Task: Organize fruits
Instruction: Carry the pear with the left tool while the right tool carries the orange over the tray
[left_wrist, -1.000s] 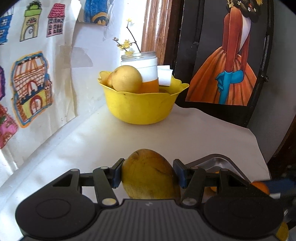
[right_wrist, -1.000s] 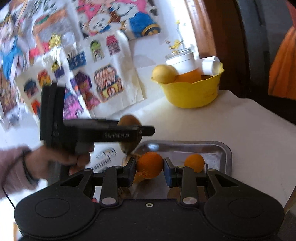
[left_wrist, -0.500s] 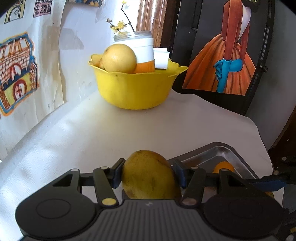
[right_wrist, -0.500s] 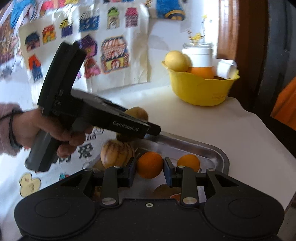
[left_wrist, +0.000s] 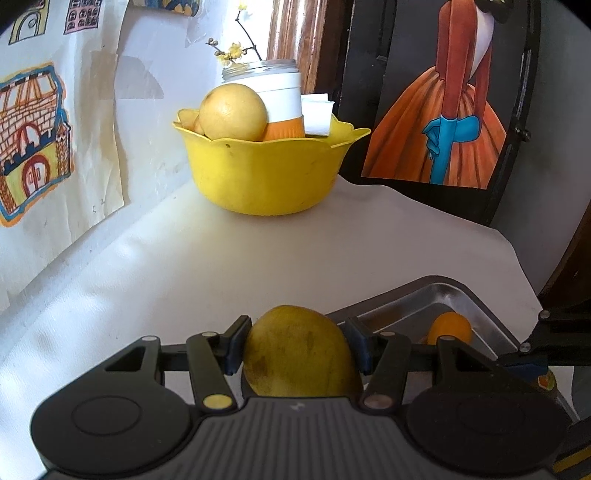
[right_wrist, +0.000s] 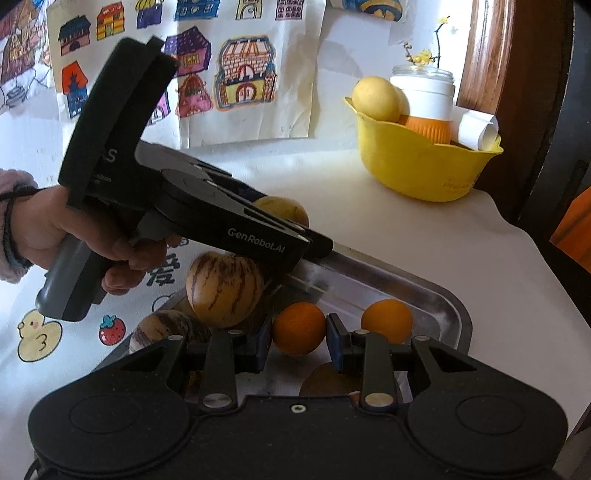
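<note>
In the left wrist view my left gripper (left_wrist: 298, 345) is shut on a yellow-brown mango (left_wrist: 301, 356), held above the white table short of the yellow bowl (left_wrist: 266, 173). The bowl holds a large yellow fruit (left_wrist: 232, 112) and a white and orange jar (left_wrist: 282, 105). In the right wrist view my right gripper (right_wrist: 298, 341) is shut on a small orange (right_wrist: 298, 328) over the steel tray (right_wrist: 448, 306). A second orange (right_wrist: 386, 319) and two striped melons (right_wrist: 223, 290) lie in the tray. The left gripper (right_wrist: 310, 236) with its mango (right_wrist: 284, 211) hangs over the tray's far left corner.
Children's drawings (right_wrist: 243, 74) hang on the wall behind the table. A framed painting (left_wrist: 454, 92) leans at the back right. The table's right edge (right_wrist: 546, 266) drops off just past the tray. A person's hand (right_wrist: 85, 236) holds the left gripper.
The left gripper has carried the mango a little closer to the yellow bowl. The right gripper has rolled level with the orange and sunk slightly over the tray.
</note>
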